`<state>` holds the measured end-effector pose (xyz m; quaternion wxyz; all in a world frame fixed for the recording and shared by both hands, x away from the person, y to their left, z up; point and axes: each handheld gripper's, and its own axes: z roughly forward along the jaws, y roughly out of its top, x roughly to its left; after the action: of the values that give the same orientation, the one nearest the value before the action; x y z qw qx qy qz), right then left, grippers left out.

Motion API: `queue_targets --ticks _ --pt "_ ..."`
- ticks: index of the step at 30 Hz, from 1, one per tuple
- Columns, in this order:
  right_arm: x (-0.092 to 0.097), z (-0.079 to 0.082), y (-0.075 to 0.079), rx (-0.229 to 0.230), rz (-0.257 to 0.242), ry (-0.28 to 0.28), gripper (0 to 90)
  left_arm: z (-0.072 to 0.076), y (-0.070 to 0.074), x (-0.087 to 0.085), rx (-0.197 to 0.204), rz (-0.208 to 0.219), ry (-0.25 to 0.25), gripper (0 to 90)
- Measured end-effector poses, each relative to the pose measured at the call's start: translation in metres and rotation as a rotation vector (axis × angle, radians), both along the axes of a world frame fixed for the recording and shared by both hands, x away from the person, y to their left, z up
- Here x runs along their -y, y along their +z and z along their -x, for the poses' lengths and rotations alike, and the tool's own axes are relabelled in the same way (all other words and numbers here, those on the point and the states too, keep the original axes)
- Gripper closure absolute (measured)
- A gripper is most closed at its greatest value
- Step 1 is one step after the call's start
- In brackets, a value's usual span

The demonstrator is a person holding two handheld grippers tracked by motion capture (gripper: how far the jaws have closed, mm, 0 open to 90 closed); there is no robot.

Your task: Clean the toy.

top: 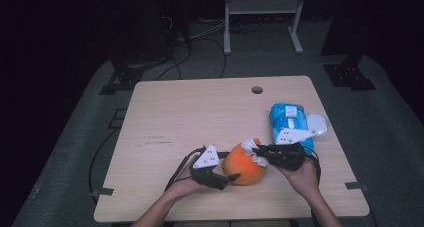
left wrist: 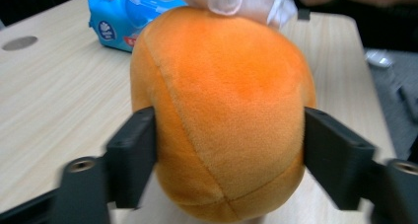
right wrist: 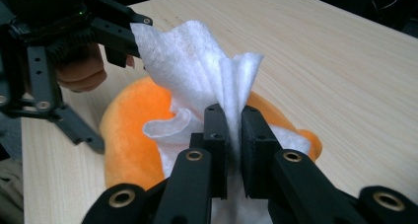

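On the counter (top: pixel 165 112), the soft, light orange plush ball (top: pixel 244 168) is squeezed between the left gripper (top: pixel 231 179) jaws; a limp white wipe (right wrist: pixel 197 71), best pinched mid-fold, is clamped by the closed right gripper (right wrist: pixel 235 135).

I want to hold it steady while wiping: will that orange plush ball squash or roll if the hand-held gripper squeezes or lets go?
The orange plush ball looks soft, with fuzzy fabric and seams, so it probably dents under the left hand-held gripper. It is round, so it may roll once freed. The white wipe is creased and floppy, so it would likely drag rather than push.
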<state>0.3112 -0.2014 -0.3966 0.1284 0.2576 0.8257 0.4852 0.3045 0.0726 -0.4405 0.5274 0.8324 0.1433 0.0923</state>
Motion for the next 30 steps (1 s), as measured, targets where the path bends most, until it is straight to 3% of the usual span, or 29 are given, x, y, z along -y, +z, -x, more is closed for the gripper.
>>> queue_targets --ticks 2,4,7,13,20,22,26,30 --pt "-0.002 0.001 0.000 -0.001 0.004 0.003 81.9 -0.001 -0.001 0.001 -0.014 0.012 0.018 16.5" --pt "-0.004 0.001 0.001 0.000 0.012 0.008 81.9 0.000 -0.001 0.000 0.000 0.004 0.021 22.1" --pt "-0.005 0.001 0.001 -0.005 0.010 0.014 82.0 0.000 0.001 -0.002 -0.021 0.021 0.049 30.6" --pt "-0.011 0.007 0.005 -0.003 0.003 0.042 82.1 -0.004 0.002 -0.004 -0.028 0.034 0.070 32.9" --pt "-0.045 0.021 0.007 0.037 0.030 0.136 82.2 0.003 0.003 -0.002 0.067 -0.038 0.015 33.8" --pt "-0.041 0.019 0.009 0.042 0.025 0.125 82.2 0.003 0.004 -0.004 0.081 -0.044 0.000 34.1" --pt "-0.016 0.005 0.008 0.025 -0.004 0.034 82.2 0.003 0.004 -0.004 0.088 -0.043 -0.013 34.0" --pt "0.004 -0.003 -0.003 -0.016 -0.017 -0.018 82.2 -0.003 0.004 -0.008 0.015 0.004 -0.004 25.4"
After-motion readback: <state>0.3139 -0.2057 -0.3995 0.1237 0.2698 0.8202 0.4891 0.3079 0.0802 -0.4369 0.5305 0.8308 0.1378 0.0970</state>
